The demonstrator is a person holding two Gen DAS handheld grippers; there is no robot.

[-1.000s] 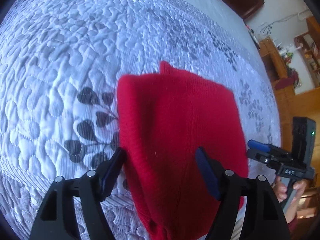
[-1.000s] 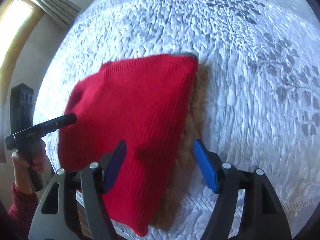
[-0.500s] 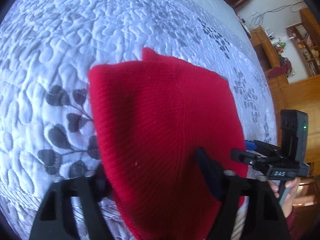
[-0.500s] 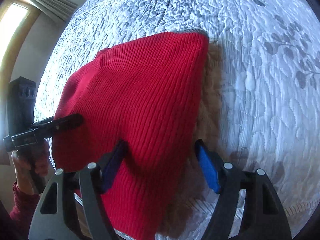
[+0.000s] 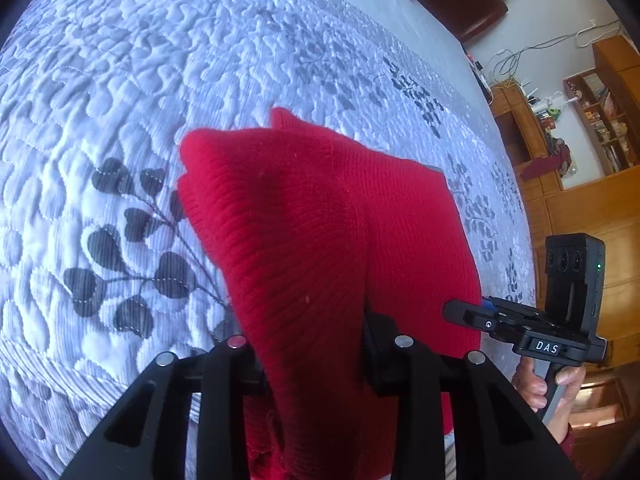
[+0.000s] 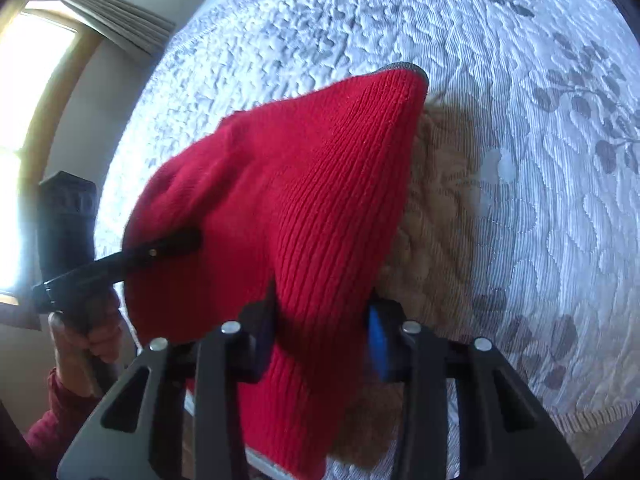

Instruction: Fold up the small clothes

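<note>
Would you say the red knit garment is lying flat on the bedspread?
No, the red knit garment is lifted off the bedspread, pinched by both grippers.

Up close: right gripper [image 6: 320,340] with jaws pinched on a fold of the red ribbed knit garment [image 6: 304,200], black and blue pads pressing the cloth from both sides. Lifted off the bed, draping down between the fingers, grey trim showing at the far corner. Tan fuzzy lining [image 6: 436,216] peeking out along the right edge. Over at left, the left gripper [image 6: 164,250], its black tips clamped on the garment's other edge, gripped by a hand [image 6: 92,332] in a red sleeve. Underneath, white quilted bedspread with grey leaf print [image 6: 540,140]. Bright window with pleated curtain [image 6: 108,8] at upper left.
</note>
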